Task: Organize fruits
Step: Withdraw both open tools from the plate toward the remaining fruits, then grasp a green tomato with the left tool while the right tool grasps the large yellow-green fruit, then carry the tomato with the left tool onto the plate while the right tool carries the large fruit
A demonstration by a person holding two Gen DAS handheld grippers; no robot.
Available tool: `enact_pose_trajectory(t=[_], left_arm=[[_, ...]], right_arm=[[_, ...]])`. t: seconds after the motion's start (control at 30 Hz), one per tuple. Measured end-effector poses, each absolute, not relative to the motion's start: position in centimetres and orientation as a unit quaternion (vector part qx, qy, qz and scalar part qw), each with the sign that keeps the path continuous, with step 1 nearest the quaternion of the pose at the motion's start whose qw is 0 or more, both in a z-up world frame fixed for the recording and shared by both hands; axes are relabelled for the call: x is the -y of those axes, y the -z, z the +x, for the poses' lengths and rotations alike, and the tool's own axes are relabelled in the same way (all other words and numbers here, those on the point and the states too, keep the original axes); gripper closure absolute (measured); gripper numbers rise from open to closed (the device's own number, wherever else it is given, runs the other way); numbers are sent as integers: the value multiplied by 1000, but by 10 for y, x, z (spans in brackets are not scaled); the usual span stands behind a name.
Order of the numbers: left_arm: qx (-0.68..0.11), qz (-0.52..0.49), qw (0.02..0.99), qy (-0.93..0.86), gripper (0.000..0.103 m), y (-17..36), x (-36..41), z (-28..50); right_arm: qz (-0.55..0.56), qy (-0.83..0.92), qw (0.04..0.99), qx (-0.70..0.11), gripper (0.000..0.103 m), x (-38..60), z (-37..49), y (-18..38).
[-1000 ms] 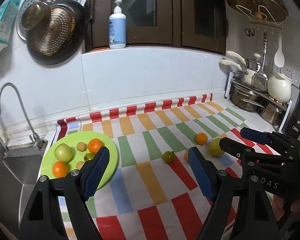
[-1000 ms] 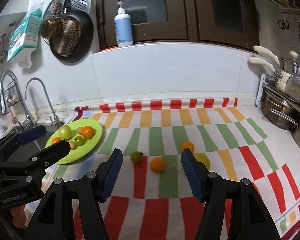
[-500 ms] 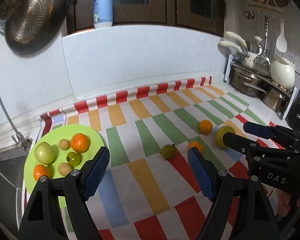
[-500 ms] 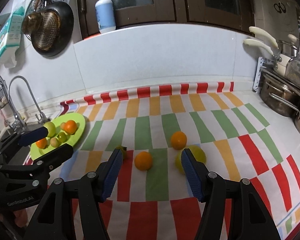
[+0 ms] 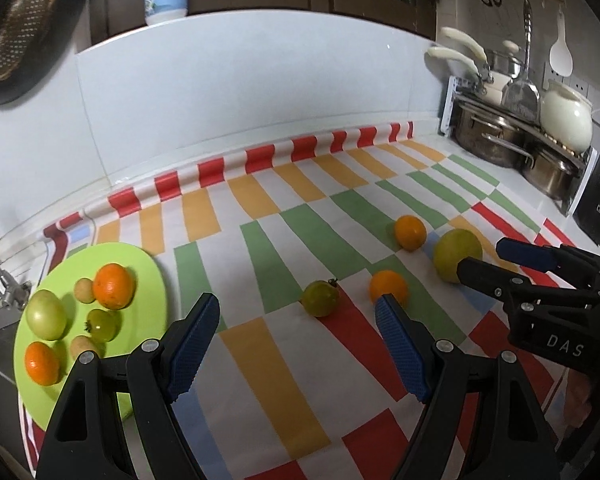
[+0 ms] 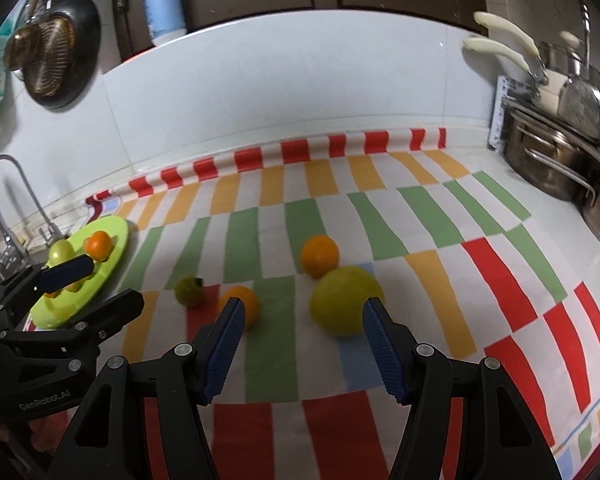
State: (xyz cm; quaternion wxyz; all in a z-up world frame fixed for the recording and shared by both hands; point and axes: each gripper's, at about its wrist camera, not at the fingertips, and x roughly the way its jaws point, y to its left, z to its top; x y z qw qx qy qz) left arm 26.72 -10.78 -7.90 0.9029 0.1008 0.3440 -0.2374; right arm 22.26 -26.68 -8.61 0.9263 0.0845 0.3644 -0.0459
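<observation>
Striped cloth [image 5: 260, 360] in red, green and orange carries four loose fruits — a green tomato [image 5: 320, 298], two oranges [image 5: 389, 287] [image 5: 410, 233] and a large yellow-green citrus [image 6: 346, 300] — while the lime-green plate [image 5: 156, 280] at 9 o'clock in the left wrist view holds six more. Left gripper [image 5: 296, 344] hangs above the cloth with its jaws wide apart, holding nothing, the tomato at 12 o'clock just beyond its tips. Right gripper [image 6: 302, 344] also stands wide open and empty — the citrus sits just ahead at 1 o'clock, near its right finger, untouched as far as can be seen.
</observation>
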Motion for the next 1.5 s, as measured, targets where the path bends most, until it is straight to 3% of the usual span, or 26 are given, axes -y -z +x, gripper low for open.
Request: enact_pose_trajectory(t=[0.27,0.9,1.03,1.5], left_arm=[[-361,122,893,238,28,97,121,280],[-403,106,872,258,65,122,136,308],[-404,107,870,263,74,123,137,309],[-377,97,882,266,74,98,130,294]], right_arm=[[97,69,916,-383,41,281,230,104],[100,60,908,-402,41,287,258,126],[89,69,910,-400,51,286,257,125],[87,48,915,-391,51,277,247,110]])
